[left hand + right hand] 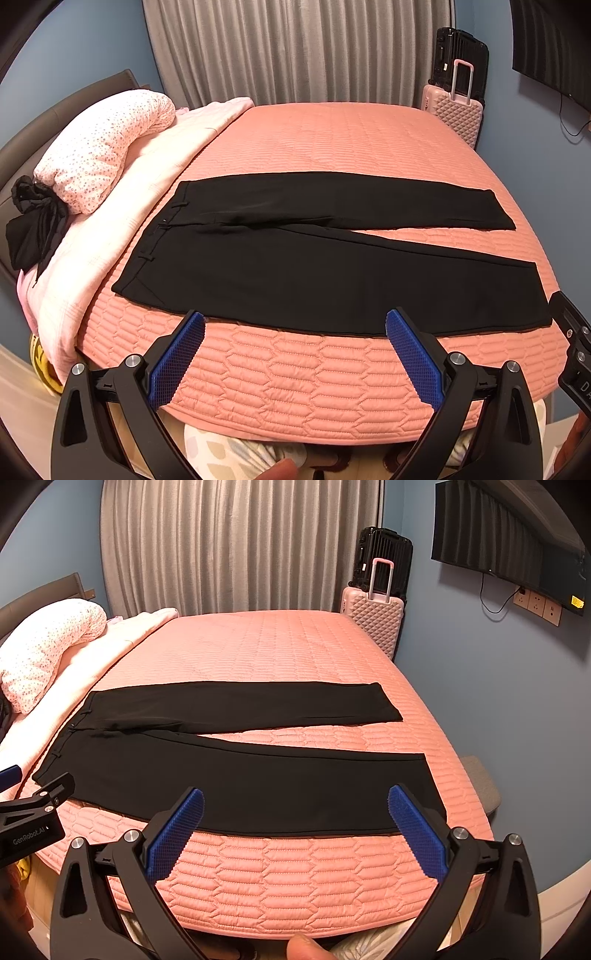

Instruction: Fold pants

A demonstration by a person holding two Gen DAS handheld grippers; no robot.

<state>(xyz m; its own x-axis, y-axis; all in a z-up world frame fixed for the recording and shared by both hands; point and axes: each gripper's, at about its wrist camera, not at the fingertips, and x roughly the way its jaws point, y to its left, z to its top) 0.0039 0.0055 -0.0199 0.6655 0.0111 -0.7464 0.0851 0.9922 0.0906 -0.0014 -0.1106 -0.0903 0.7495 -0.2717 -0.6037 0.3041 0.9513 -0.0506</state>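
The black pants [325, 258] lay flat and unfolded on the bed [332, 140], legs splayed apart, waistband toward the pillow [103, 147], while both grippers [294, 328] [295, 805] hovered spread wide, empty.

Your work surface is a bed [351, 147] covered with a quilted salmon-pink spread. Black pants [332, 273] lie flat across its near half, waistband to your left, the two legs spread apart toward your right. Along the left side sit a folded pale pink blanket [122, 206] and a spotted pillow [107, 147].
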